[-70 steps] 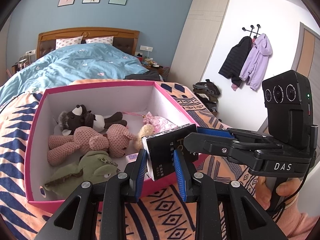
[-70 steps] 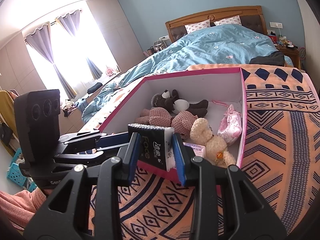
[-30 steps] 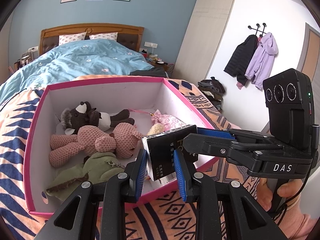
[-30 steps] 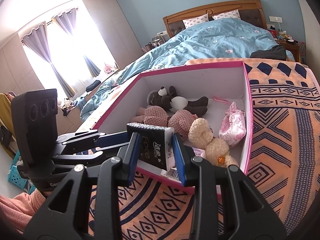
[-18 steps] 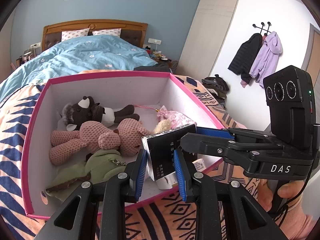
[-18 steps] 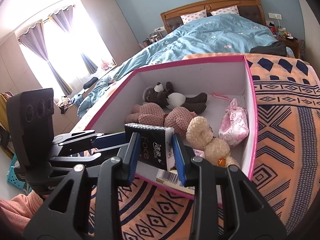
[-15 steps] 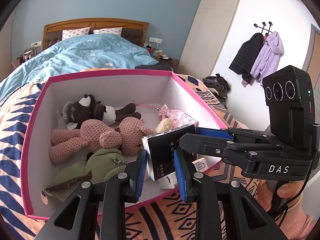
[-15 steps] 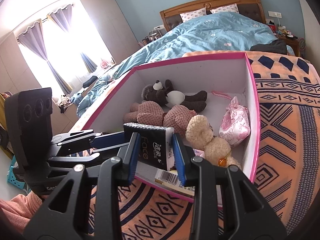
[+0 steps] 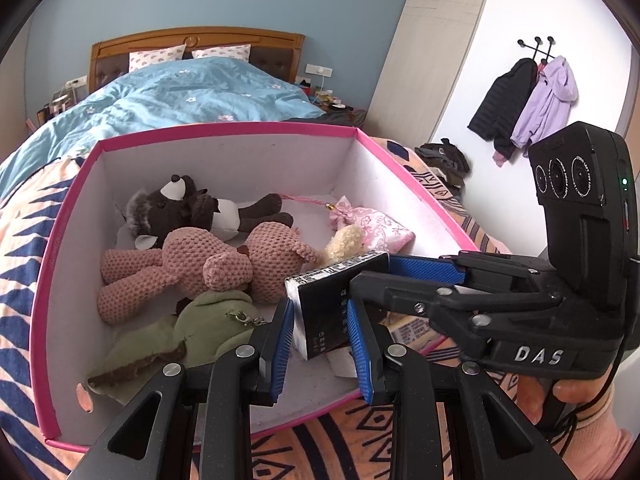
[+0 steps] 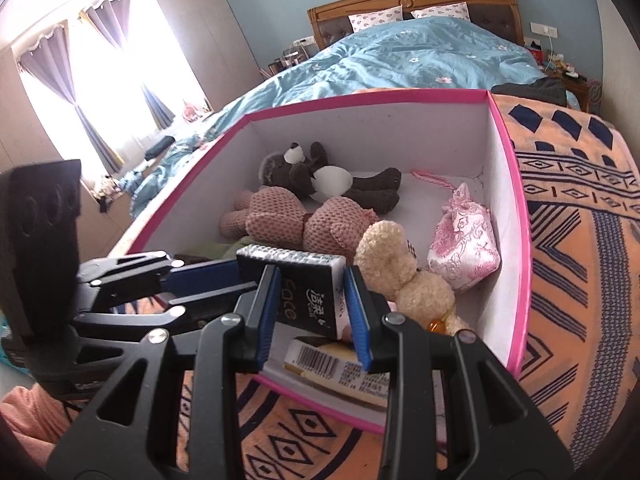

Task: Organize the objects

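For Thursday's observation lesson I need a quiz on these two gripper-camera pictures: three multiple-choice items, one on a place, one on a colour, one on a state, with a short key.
1. Where does the pink crocheted bear lie?
A. inside the box
B. on the blue duvet
C. on the patterned blanket outside the box

2. What colour is the rim of the box?
A. green
B. pink
C. yellow

3. How is the black tissue pack held?
A. it lies loose on the box floor
B. one gripper alone holds it
C. both grippers clamp it

Key: 1 A, the bear rests among the other plush toys within the white walls. 2 B, a pink edge runs round the top. 3 C, the left gripper and the right gripper each press their blue pads on it, above the box's near corner.
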Available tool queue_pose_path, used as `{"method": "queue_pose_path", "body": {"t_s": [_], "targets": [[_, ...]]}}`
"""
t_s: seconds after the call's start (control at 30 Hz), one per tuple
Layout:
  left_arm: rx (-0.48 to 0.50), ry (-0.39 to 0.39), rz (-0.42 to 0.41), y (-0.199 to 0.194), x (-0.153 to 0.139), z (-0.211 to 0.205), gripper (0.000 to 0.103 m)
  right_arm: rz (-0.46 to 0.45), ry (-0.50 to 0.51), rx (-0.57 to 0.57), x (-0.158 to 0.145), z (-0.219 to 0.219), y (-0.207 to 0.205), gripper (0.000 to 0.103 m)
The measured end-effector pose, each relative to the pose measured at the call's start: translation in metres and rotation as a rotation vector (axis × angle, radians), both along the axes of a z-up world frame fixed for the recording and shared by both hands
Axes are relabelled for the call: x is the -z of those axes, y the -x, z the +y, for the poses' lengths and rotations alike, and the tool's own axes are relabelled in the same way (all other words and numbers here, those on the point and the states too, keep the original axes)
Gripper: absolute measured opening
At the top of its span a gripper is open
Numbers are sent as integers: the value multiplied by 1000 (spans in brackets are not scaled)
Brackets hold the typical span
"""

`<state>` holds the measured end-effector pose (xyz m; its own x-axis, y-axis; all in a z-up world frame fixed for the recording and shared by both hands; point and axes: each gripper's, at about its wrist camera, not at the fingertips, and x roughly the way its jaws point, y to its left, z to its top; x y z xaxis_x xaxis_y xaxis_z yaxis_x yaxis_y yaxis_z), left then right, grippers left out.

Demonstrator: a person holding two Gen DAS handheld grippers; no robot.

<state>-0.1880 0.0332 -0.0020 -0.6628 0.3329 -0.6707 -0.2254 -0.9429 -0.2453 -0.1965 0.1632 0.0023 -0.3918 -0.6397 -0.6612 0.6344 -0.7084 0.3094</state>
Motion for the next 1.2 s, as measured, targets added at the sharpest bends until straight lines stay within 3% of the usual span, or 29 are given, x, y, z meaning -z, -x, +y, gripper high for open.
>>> {"method": "queue_pose_path", "body": {"t_s": [0.17, 0.27, 0.37, 0.43, 0.57, 0.7, 0.8, 0.97, 1.2], "targets": [[-22, 52, 34, -4, -3, 3, 29, 45, -65, 32, 5, -7, -1, 36], [-37, 83, 60, -9, -4, 2, 39, 65, -78, 46, 4, -6, -3, 37], [-45, 76, 89, -18, -8, -2, 50, 78, -56, 50, 1, 0, -8, 45], [-48, 69, 118, -28, -12, -5, 65, 92, -46, 54, -3, 3, -15, 51], [-51, 76, 188, -50, -23, -9, 84, 142, -39, 47, -10, 9, -35, 63], [-77, 86, 247, -78, -31, -13, 103, 236, -58, 77, -15, 17, -66, 88], [-111, 113, 279, -99, -30, -14, 103, 304, -75, 119, -13, 24, -90, 103], [-164, 132, 251, -118, -18, -19, 103, 332, -142, 150, 4, 24, -114, 103], [-237, 143, 212, -132, -1, -27, 103, 306, -111, 191, 21, 36, -127, 103]]}}
